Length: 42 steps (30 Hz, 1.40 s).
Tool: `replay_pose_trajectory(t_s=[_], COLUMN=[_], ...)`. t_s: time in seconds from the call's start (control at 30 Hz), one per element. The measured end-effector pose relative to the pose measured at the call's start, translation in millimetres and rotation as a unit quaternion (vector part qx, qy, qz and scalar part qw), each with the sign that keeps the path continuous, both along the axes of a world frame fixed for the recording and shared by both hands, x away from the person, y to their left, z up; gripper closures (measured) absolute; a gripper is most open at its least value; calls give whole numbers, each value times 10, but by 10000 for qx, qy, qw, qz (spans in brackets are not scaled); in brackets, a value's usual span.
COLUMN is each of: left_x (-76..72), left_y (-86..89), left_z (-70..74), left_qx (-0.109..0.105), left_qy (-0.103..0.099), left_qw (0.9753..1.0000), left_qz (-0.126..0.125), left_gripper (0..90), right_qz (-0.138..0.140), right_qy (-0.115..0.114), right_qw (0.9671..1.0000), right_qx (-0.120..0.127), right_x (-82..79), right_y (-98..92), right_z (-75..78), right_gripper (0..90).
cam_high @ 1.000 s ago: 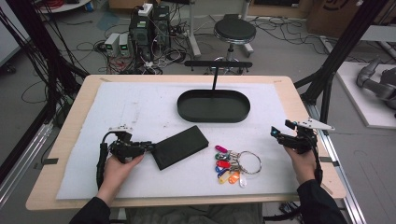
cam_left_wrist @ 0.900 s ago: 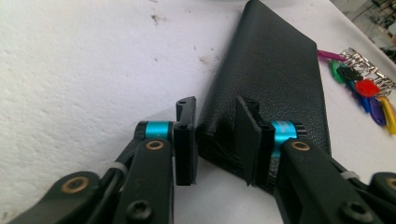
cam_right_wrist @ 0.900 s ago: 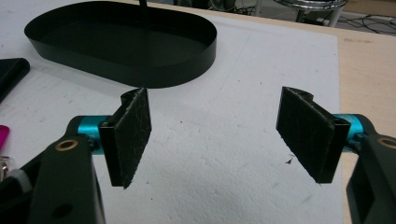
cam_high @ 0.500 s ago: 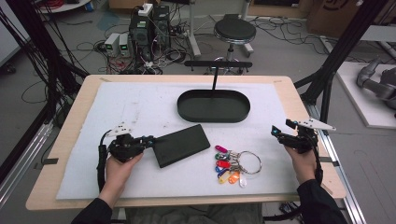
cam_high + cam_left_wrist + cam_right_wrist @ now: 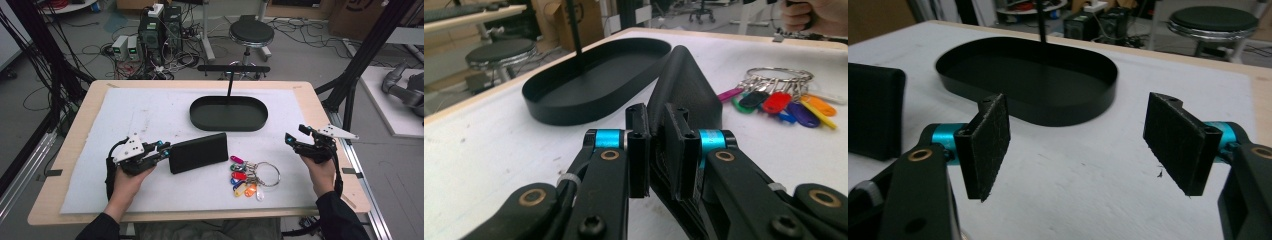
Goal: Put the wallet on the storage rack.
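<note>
The left gripper (image 5: 655, 150) pinches the black wallet's (image 5: 198, 152) near edge on the surface (image 5: 150, 115); the right gripper (image 5: 1078, 145) hovers spread, well apart from the key bunch (image 5: 250, 177).

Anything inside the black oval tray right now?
The black oval tray looks bare inside except for a thin black post rising from its far side. Its near wall hides a strip of the floor. The wallet and keys lie outside it.
</note>
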<state>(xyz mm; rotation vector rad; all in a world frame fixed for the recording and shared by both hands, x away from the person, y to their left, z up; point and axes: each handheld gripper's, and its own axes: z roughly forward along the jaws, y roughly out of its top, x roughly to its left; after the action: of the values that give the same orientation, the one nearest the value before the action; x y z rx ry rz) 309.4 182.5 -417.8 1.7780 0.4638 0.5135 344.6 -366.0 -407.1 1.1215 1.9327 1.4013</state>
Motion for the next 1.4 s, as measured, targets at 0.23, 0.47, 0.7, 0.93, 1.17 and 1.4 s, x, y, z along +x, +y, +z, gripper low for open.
replay_pose_trajectory(t_s=[0.23, 0.47, 0.7, 0.93, 1.17, 1.4], left_x=[-41, -73, -91, -93, -100, -108], left_y=[-20, -14, -3, 16, 31, 51], left_z=[29, 43, 44, 29, 9, -16], left_qx=[-48, -104, -109, -131, -149, -133], left_qy=[-241, -331, -343, -317, -263, -188], left_qw=[9995, 9984, 9975, 9969, 9969, 9969], left_qz=[-180, -455, -603, -702, -721, -747], left_gripper=[808, 808, 808, 807, 804, 798], right_qz=[659, 1515, 2096, 2641, 3252, 3527], right_qy=[12, -24, 67, 331, 492, 523], right_qw=[9978, 9882, 9774, 9626, 9419, 9294], right_qx=[-18, -207, -260, -510, -683, -956], right_x=[38, 107, 167, 318, 385, 371], right_y=[236, 607, 873, 1182, 1542, 1660], right_z=[31, 34, 74, 22, -45, -94], right_gripper=[271, 272, 274, 287, 379, 568])
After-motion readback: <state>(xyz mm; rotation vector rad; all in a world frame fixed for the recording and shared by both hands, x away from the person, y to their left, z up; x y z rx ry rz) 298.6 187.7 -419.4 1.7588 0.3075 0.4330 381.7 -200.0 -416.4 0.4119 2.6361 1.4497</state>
